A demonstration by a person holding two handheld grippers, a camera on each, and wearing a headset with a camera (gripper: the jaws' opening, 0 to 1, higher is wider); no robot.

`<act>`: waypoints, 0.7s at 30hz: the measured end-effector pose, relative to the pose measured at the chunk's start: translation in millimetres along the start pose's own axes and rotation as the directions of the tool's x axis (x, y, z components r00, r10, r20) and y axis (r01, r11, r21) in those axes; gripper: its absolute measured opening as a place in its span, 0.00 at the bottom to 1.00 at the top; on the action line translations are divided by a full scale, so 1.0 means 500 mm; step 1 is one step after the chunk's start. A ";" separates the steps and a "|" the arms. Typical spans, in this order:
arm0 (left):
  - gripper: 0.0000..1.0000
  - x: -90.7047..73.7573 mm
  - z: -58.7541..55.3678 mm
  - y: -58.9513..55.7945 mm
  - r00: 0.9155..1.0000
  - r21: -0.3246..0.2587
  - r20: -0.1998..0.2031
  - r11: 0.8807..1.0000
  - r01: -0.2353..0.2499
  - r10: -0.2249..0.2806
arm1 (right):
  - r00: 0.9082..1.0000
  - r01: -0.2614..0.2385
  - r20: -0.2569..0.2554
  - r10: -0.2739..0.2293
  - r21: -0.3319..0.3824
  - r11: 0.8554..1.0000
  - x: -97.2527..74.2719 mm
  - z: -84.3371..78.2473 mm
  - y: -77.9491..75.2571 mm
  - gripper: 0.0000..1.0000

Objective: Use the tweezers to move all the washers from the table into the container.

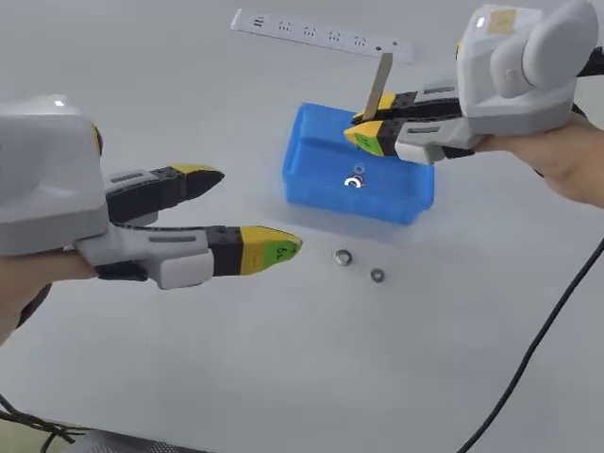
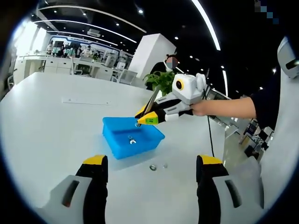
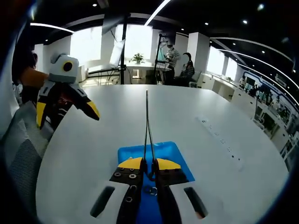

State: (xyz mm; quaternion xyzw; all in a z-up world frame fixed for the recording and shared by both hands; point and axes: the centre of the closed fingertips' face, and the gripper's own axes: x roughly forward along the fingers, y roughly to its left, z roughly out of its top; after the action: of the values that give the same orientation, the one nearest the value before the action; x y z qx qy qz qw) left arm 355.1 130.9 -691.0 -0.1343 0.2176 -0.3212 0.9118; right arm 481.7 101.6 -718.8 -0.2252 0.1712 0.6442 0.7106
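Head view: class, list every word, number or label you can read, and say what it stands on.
No text reads clearly.
The green sticker on a jaw tip of the left gripper: blurred, unreadable.
The power strip: markings too small to read.

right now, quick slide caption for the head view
Right gripper holds tweezers over the blue container; two washers lie on the table, left gripper open.

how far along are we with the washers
Done: at least one washer lies in the blue container. In hand: the right gripper is shut on the tweezers above the container; the left gripper hangs open. Left: two washers on the table.
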 end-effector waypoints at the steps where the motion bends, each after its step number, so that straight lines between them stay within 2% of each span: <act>1: 0.83 0.000 0.000 0.001 1.000 -0.004 0.000 1.000 0.000 0.000 | 1.000 -0.001 -0.014 0.001 -0.002 1.000 0.009 -0.010 0.000 0.10; 5: 0.83 -0.001 0.000 0.004 1.000 -0.004 -0.009 1.000 -0.003 0.003 | 0.999 -0.003 -0.034 0.003 -0.001 1.000 0.027 -0.032 0.000 0.10; 13: 0.80 0.009 -0.012 0.000 1.000 -0.024 -0.015 1.000 -0.007 0.007 | 0.997 -0.006 -0.073 0.006 -0.003 1.000 0.037 -0.074 0.008 0.10; 18: 0.80 0.010 -0.028 -0.007 0.999 -0.035 -0.041 0.999 -0.001 0.000 | 0.998 -0.001 -0.062 0.001 0.003 1.000 0.034 -0.076 0.010 0.10; 21: 0.79 0.010 -0.031 -0.011 0.999 -0.043 -0.036 0.999 -0.003 0.001 | 0.999 0.008 -0.053 -0.007 0.017 1.000 0.033 -0.075 0.006 0.10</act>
State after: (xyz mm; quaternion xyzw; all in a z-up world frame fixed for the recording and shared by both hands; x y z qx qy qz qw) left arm 348.3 122.1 -703.8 -0.1479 0.2412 -0.3178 0.9050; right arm 482.0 95.3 -759.3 -0.2367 0.1943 0.6339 0.7102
